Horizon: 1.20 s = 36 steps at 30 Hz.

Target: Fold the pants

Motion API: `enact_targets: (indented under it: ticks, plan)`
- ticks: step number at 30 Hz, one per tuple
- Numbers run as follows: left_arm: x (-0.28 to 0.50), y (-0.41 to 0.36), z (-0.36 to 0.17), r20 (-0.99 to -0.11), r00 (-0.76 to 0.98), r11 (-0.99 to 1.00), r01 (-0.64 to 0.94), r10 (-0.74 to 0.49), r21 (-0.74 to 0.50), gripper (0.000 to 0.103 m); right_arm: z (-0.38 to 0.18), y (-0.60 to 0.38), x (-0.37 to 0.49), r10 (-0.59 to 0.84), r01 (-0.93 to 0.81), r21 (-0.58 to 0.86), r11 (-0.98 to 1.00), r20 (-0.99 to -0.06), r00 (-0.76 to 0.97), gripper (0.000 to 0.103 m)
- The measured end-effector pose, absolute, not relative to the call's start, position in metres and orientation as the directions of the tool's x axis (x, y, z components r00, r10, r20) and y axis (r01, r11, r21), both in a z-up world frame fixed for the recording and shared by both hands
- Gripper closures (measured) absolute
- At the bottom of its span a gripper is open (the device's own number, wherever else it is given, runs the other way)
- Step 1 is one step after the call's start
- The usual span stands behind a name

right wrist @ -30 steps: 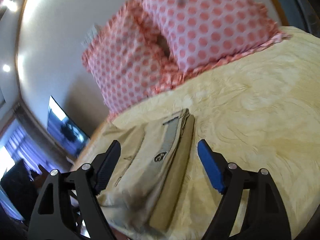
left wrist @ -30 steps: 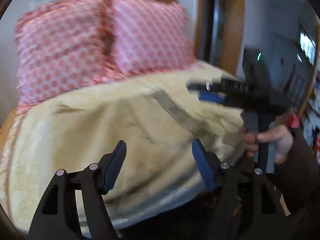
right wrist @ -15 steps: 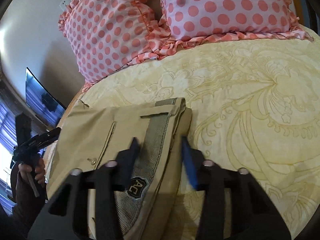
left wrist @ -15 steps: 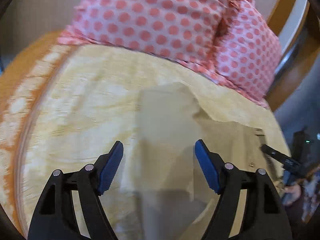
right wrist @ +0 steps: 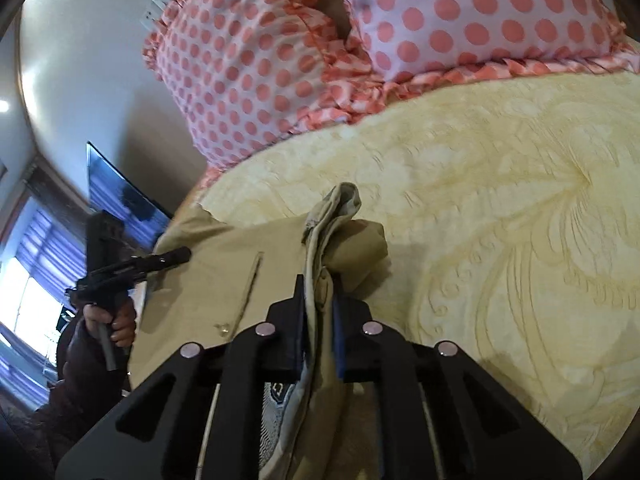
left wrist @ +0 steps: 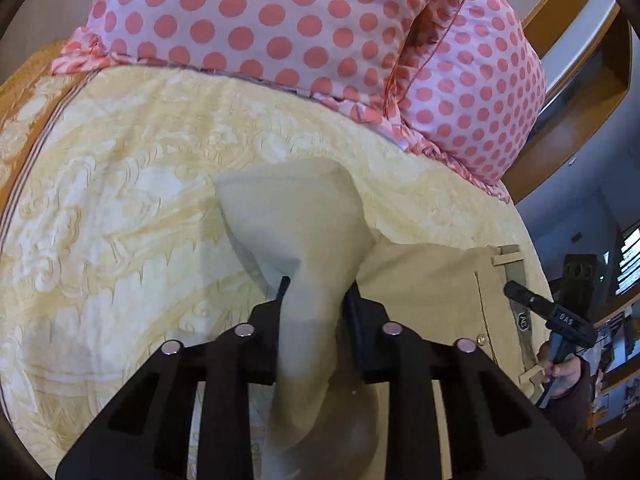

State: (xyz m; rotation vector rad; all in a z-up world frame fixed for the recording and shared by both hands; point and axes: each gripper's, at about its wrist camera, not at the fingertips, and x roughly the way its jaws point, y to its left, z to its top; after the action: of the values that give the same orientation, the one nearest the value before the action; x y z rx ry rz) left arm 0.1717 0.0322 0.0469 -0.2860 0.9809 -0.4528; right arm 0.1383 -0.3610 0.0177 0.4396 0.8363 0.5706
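Khaki pants [left wrist: 420, 280] are lying on the yellow bedspread [left wrist: 120, 200] near the polka-dot pillows [left wrist: 280, 20]. Left gripper [left wrist: 314, 296] is clamped on a bunched pale bit, maybe a pocket lining; right gripper [right wrist: 318, 300] pinches the waistband edge.

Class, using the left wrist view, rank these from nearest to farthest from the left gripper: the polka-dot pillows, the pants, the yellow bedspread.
1. Pants: clamped in the left gripper.
2. Yellow bedspread: underneath, spreading leftward.
3. Polka-dot pillows: beyond, at the bed's head.
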Motion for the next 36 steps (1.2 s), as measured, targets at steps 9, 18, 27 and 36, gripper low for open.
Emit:
enact_targets:
  ticks: [9, 18, 27, 36]
  plan:
    - [0.255, 0.002, 0.065, -0.723, 0.576, 0.924, 0.214, -0.382, -0.318, 0.084, 0.052, -0.367, 0.224, 0.550, -0.276, 0.505, 0.818, -0.543, 0.635, 0.093]
    - [0.271, 0.011, 0.051, -0.762, 0.576, 0.951, 0.105, -0.296, -0.290, 0.065, 0.023, -0.377, 0.252, 0.384, -0.111, 0.405, 0.907, -0.692, 0.611, 0.054]
    - [0.157, 0.006, 0.086, -0.653, 0.595, 0.881, 0.258, -0.469, -0.397, 0.046, 0.054, -0.358, 0.162, 0.593, -0.301, 0.538, 0.788, -0.528, 0.608, 0.034]
    - [0.164, -0.014, 0.046, -0.711, 0.492, 0.861, 0.207, -0.502, -0.464, 0.045, 0.011, -0.365, 0.163, 0.638, -0.090, 0.740, 0.667, -0.504, 0.582, 0.025]
